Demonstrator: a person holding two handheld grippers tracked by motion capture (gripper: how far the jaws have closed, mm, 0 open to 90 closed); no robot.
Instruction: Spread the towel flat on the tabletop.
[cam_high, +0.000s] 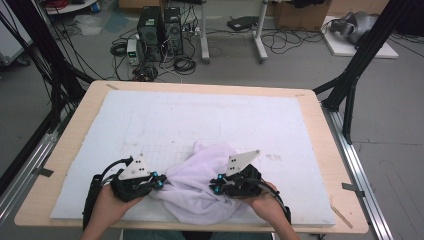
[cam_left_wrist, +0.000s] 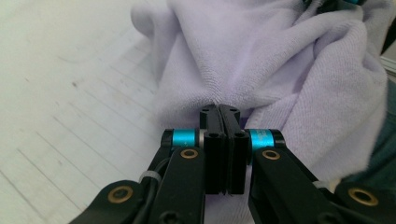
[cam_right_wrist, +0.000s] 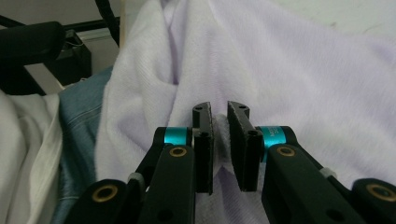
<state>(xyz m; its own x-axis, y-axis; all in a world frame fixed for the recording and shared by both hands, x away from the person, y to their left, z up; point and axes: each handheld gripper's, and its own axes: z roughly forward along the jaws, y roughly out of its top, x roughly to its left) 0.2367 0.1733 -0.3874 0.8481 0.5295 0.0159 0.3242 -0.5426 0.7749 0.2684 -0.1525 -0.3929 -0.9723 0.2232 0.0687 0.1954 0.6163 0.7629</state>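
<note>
My left hand-held gripper (cam_high: 161, 182) is pinched tight on a fold of the crumpled pale lilac terry towel (cam_high: 197, 187), its jaws nearly meeting with just a thin edge of cloth between them. My right hand-held gripper (cam_high: 216, 187) grips a thicker bunch of the same towel (jaws a little apart, the fabric pressed between the pads). The towel lies heaped at the near edge of the worktop (cam_high: 320, 150), on the white felt mat (cam_high: 210, 112) with faint drawn grid lines. I can read no writing or labels on anything here.
</note>
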